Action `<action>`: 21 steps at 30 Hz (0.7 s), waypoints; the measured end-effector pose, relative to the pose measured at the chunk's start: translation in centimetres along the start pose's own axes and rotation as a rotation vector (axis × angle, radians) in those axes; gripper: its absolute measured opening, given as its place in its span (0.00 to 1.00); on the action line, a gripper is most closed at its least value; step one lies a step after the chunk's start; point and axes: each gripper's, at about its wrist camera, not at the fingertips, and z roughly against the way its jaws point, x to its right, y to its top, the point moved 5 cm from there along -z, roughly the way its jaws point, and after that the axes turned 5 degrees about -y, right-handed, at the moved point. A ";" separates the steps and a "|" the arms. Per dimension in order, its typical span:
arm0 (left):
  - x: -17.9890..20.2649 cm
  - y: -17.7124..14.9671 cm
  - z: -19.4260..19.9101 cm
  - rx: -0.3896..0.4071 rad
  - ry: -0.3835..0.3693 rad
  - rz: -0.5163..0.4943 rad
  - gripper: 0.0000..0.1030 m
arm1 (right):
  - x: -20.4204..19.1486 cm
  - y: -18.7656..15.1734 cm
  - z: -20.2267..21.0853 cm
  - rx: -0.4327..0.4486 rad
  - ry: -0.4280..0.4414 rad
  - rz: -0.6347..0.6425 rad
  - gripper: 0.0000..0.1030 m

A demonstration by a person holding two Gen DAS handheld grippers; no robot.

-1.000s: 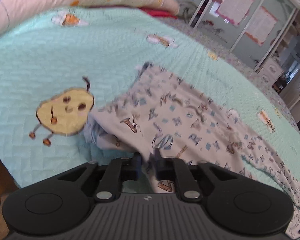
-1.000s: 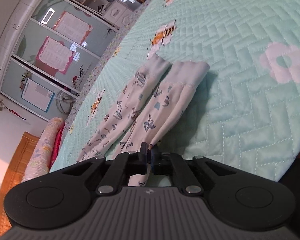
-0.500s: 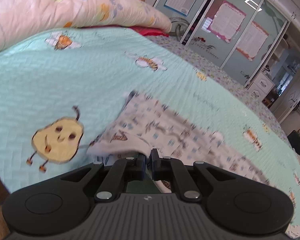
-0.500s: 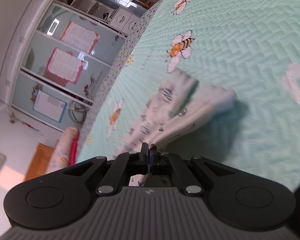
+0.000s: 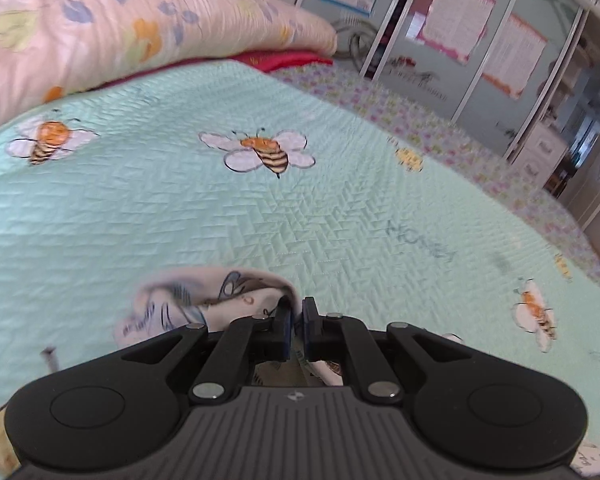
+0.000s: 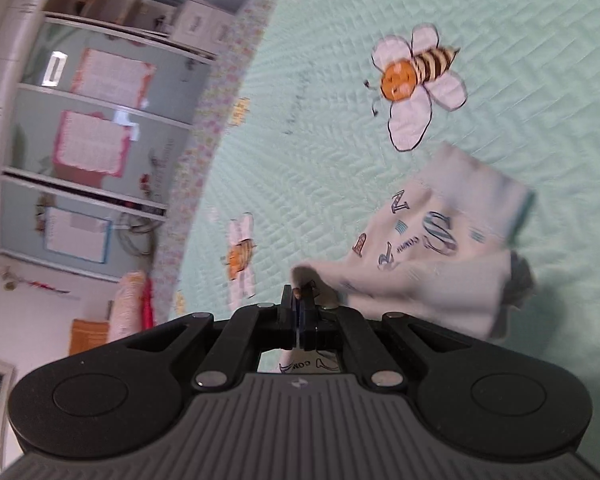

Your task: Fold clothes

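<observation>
Left gripper [image 5: 296,312] pinched tight on a bunched edge of the pants [image 5: 204,300]. White cloth with blue letters, puffed up just left of the fingers [image 5: 283,320], more of it hanging under them. A small bit of the same cloth at the bottom right corner too.

Right gripper [image 6: 299,304] squeezed shut on another edge of the pants [image 6: 432,248]. Cloth spread out to the right of the tips, lifted above the bed cover [image 6: 540,100], with a dark shadow by its far end. Blurry, so folds hard to tell.

Mint green bed cover [image 5: 180,200] all around, quilted, with bees on it. One bee [image 5: 266,154] far ahead of the left gripper. Another bee [image 6: 418,80] just past the cloth. Flowery pillow [image 5: 120,24] at the head of the bed. Glass doors [image 5: 480,40] with papers on them behind.
</observation>
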 end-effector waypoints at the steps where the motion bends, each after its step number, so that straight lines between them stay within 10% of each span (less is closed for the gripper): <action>1: 0.2 0.2 -1.3 -0.012 0.009 -0.006 0.05 | 0.0 0.2 -1.3 -0.008 -0.020 -0.013 0.00; 5: 0.5 0.8 -5.9 -0.063 0.058 -0.014 0.09 | 0.4 0.8 -5.1 -0.041 -0.067 -0.075 0.07; 9: -0.9 1.0 -7.8 -0.095 0.065 0.055 0.24 | 0.7 1.7 -5.7 -0.046 -0.044 -0.099 0.40; 17: -2.3 1.7 -4.8 -0.028 0.031 0.116 0.34 | 2.0 3.4 -1.0 0.019 0.033 -0.032 0.41; 21: -1.0 0.6 -0.6 0.020 0.001 0.038 0.46 | 2.5 2.8 3.9 0.164 -0.057 0.212 0.41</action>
